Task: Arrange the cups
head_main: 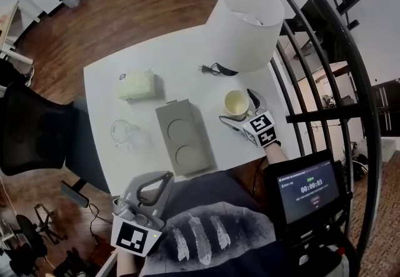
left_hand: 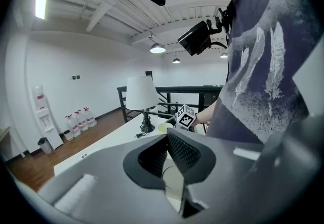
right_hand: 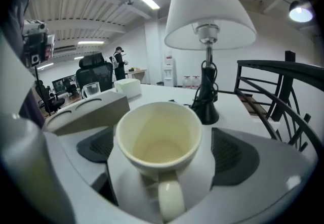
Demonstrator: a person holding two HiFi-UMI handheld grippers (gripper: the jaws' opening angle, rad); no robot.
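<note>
Right gripper point(head_main: 241, 110): wide open, straddling cream cup point(head_main: 236, 103) right of tray point(head_main: 187, 138), apparently poised to grasp. Left gripper point(head_main: 164, 177): shut, empty, idle.

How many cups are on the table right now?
2. A cream cup sits right of the grey tray, between the open right gripper's jaws. A clear glass cup stands left of the tray. The lampshade hides some table.
</note>
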